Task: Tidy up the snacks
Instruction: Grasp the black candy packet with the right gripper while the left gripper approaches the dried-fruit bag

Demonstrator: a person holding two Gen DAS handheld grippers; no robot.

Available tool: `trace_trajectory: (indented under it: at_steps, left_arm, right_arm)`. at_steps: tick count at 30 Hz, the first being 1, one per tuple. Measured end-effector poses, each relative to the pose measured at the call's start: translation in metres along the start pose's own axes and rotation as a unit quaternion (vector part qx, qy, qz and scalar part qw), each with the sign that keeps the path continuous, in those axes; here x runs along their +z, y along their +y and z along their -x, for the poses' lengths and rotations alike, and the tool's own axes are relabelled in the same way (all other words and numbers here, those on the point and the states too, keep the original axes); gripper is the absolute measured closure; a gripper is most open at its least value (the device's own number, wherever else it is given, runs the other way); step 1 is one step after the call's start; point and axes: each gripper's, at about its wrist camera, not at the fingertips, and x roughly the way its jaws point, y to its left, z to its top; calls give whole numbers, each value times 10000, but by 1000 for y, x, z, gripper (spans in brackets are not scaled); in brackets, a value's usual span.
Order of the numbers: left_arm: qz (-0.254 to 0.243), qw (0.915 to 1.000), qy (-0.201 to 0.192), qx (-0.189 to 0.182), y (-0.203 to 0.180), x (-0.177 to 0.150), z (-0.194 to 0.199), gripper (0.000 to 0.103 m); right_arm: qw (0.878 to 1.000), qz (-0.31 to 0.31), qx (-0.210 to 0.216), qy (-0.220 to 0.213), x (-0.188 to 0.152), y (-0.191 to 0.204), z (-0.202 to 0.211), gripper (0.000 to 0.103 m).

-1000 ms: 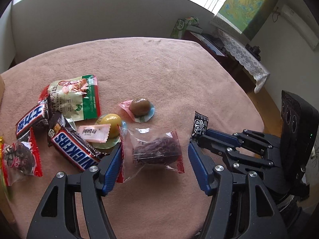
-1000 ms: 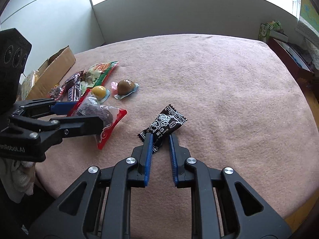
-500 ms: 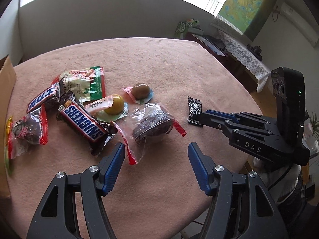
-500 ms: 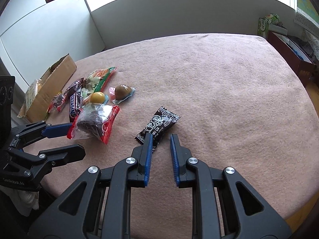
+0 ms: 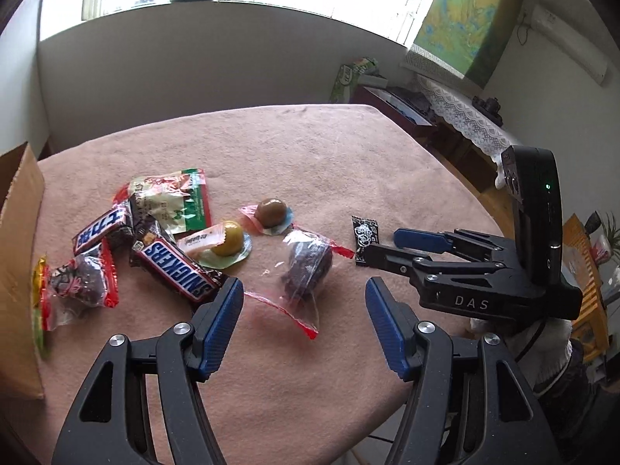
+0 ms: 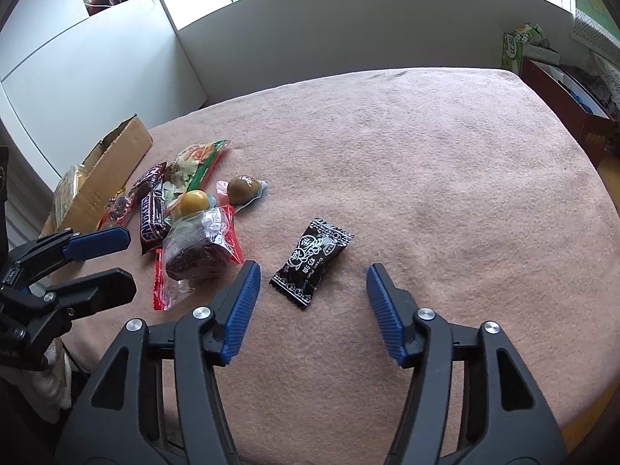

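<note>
At the table's left edge a cardboard box [image 6: 101, 170] stands, a Snickers bar [image 6: 152, 215] beside it with its long axis running near edge to far edge. The left gripper [image 5: 304, 306] hangs with jaws apart above a clear red-edged packet [image 5: 306, 267]. The black candy wrapper [image 6: 312, 261] lies flat near the near edge, tilted far-right, between the opening, untouching jaws of the right gripper [image 6: 310, 290].

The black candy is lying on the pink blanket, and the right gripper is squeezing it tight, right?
Not quite. The black candy does lie on the pink blanket, but the right gripper isn't squeezing it. The right wrist view shows its jaws opening, clear of the wrapper on both sides.
</note>
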Motion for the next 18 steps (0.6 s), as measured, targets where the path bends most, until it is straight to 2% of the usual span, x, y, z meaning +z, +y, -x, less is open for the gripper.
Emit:
trace_trajectory:
  at_steps: [5,11,14,16,18]
  left_arm:
    - [-14,9997,167,205,4,4,-20,39]
    - [-138,9990,310,282,-7,5,-36,39]
    - [-153,9985,449,281,-11,7,-47,39]
    - [-266,9975,493,427,-17,6,-53,39]
    - [-319,9966,575,493,-19,3,-58,49]
  right_arm:
    - [9998,96,-178,49,4,3,-9,43]
    - [9987,343,-375,95,7,7,-16,44]
    - [9969,528,-571,83,4,11,-17,52]
    - [9964,558,-642,63,4,7,-15,63]
    - [9967,511,-621,52,3,1,-12,66]
